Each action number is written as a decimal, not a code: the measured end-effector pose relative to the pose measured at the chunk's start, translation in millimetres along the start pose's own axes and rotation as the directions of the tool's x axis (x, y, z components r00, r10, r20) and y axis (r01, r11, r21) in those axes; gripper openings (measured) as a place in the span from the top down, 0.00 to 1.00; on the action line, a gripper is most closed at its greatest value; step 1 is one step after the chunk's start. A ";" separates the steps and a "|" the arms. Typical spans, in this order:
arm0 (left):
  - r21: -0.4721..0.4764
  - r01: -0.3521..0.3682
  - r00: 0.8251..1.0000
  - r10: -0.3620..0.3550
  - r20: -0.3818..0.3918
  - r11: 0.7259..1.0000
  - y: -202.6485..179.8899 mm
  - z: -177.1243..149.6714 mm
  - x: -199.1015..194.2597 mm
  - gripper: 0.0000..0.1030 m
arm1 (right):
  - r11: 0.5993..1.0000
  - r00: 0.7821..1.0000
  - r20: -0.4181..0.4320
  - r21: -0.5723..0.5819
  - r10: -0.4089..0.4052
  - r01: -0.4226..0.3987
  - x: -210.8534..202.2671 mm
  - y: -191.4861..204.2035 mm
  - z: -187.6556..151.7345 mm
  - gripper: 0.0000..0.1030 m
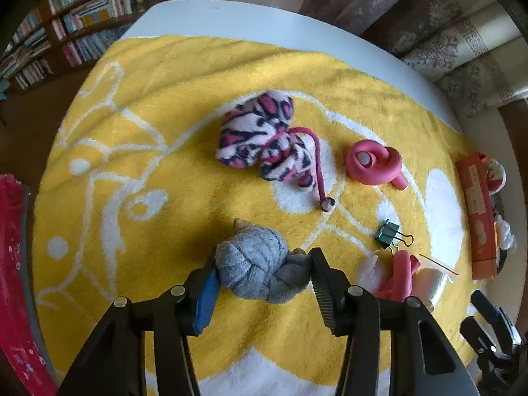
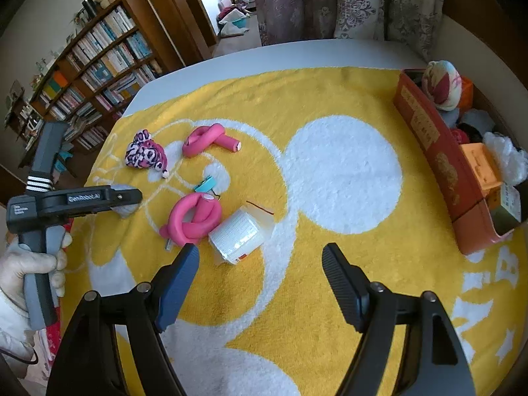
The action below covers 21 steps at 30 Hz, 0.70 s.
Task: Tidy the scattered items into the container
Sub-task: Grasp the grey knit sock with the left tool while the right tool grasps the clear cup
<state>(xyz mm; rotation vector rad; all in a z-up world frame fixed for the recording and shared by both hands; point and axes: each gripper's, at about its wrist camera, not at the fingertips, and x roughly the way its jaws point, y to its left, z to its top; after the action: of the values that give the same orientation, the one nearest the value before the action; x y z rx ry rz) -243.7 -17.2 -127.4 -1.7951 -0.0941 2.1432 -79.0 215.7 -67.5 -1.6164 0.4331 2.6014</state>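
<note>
Left gripper [image 1: 264, 264] pinches grey knotted sock bundle [image 1: 260, 269] on yellow towel [image 1: 165, 138], ready for lifting to orange container [image 2: 439, 161] at your right. Right gripper [image 2: 260, 264] spread, empty, near bandage roll [image 2: 239, 234].

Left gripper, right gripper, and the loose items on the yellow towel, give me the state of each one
left gripper: shut on the grey knotted sock
right gripper: open, empty
leopard-print sock: loose on the towel
binder clip: closed, lying flat
pink foam curlers: coiled, on the towel
white roll: on its side
orange box: open, partly filled
</note>
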 end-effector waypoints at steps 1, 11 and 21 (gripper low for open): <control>-0.008 -0.002 1.000 0.002 0.005 1.000 1.6 -0.5 -3.8 0.48 | 1.000 1.000 -0.002 -0.001 0.002 -0.002 0.9 0.1 -0.1 0.22; -0.036 0.016 0.999 -0.014 0.043 0.999 -1.8 -11.3 -38.4 0.48 | 0.994 0.998 -0.046 -0.101 0.034 -0.039 24.5 9.9 9.1 0.22; -0.043 0.004 0.998 -0.001 0.060 0.999 -18.4 -30.8 -58.0 0.48 | 0.974 0.994 -0.102 -0.222 0.032 -0.054 61.1 14.9 13.8 0.41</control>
<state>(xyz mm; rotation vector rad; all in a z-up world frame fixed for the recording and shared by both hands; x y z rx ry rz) -201.8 -22.5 -73.9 -1.7528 -0.1581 2.2098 -121.5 198.5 -112.7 -1.8276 0.1853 2.6954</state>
